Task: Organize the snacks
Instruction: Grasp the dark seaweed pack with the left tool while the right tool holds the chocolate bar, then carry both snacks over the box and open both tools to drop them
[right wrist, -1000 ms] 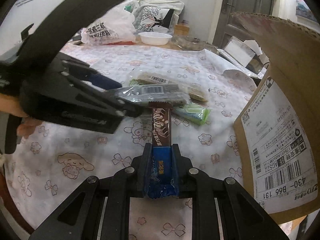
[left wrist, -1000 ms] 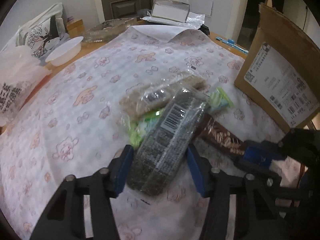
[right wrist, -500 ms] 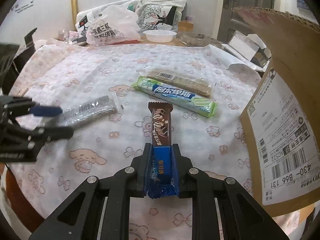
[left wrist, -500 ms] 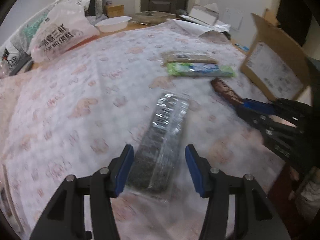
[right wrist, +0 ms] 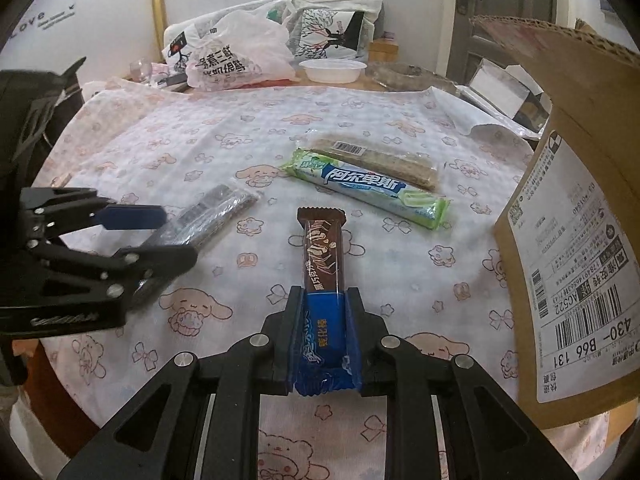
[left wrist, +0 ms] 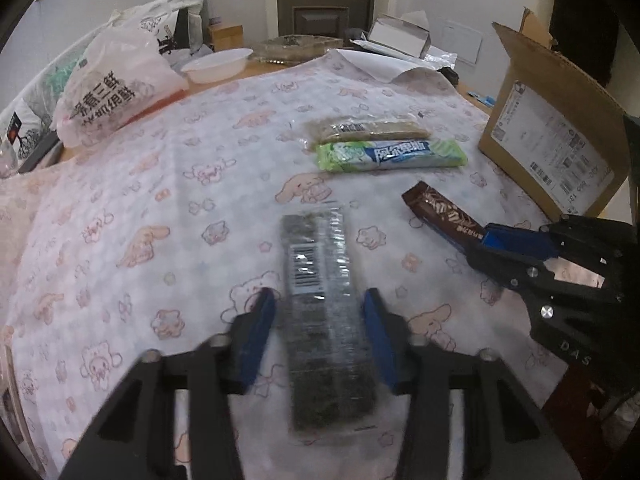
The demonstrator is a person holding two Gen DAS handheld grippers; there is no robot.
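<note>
My left gripper (left wrist: 320, 308) is open, its fingers either side of a dark seaweed snack pack (left wrist: 320, 300) with a barcode label, a gap on each side; it also shows in the right wrist view (right wrist: 208, 216). My right gripper (right wrist: 324, 312) is shut on a brown and blue chocolate bar (right wrist: 323, 256), also seen in the left wrist view (left wrist: 444, 212). A green and blue wafer pack (left wrist: 392, 154) and a tan cereal bar (left wrist: 366, 130) lie side by side further back on the pink-patterned tablecloth (left wrist: 160, 184).
An open cardboard box (right wrist: 576, 184) with a shipping label stands at the right edge. A white plastic bag (left wrist: 112, 88), a white bowl (left wrist: 218, 65), printed bags and small boxes sit along the far edge.
The left gripper pulled the seaweed pack off the pile toward the near left side. Its fingers now stand a little wider around the pack. The right gripper kept hold of the chocolate bar.
</note>
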